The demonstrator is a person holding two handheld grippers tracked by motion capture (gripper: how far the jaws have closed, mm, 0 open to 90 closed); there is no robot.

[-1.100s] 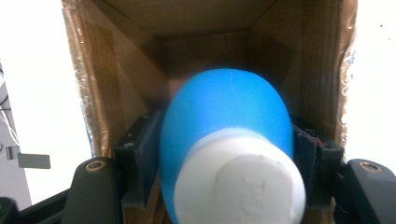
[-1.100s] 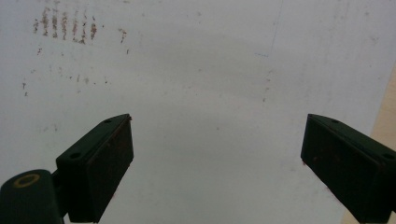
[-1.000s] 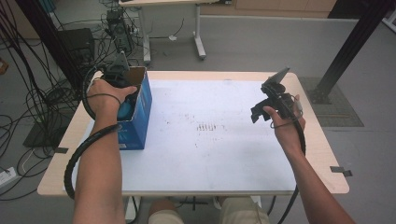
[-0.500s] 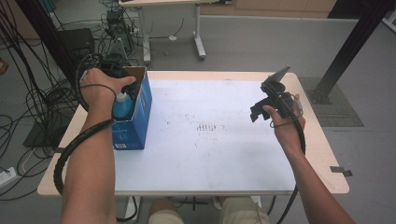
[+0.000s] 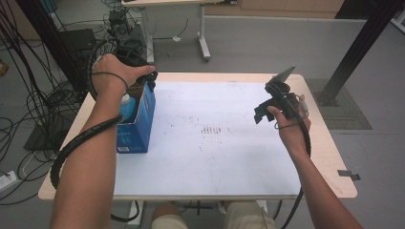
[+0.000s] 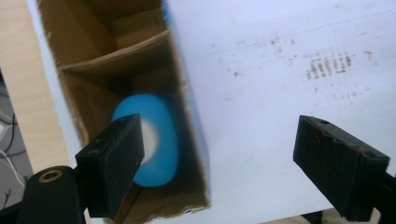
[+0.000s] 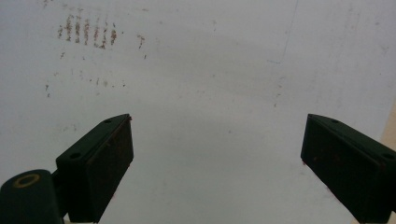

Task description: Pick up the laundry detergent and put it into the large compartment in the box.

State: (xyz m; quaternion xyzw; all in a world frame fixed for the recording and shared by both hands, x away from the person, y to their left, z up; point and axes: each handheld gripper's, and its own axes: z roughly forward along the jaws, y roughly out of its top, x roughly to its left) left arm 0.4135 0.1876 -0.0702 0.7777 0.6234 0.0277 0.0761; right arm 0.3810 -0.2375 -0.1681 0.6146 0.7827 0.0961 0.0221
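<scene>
An open-topped blue cardboard box [image 5: 138, 131] stands on the left part of the white table [image 5: 215, 162]. Inside it, below a cardboard divider [image 6: 116, 53], lies a rounded blue object with a white centre [image 6: 161, 140], also seen from above as the blue object [image 5: 127, 108]. My left gripper [image 6: 219, 140] hangs above the box mouth, and the left gripper [image 5: 146, 80] is half hidden under the hand. Its jaws have just been opening and stand wide with nothing between them. My right gripper [image 7: 217, 140] is held open over bare table at the right, where the right gripper [image 5: 263, 110] hovers.
Faint brown marks [image 5: 212, 129] dot the table's middle. Many cables [image 5: 28, 109] hang and lie on the floor at the left. A black post [image 5: 358, 47] rises at the back right, and another table's leg [image 5: 204, 38] stands behind.
My left hand has risen out of the box and its jaws have spread, leaving the blue object inside. The right hand has stayed where it was.
</scene>
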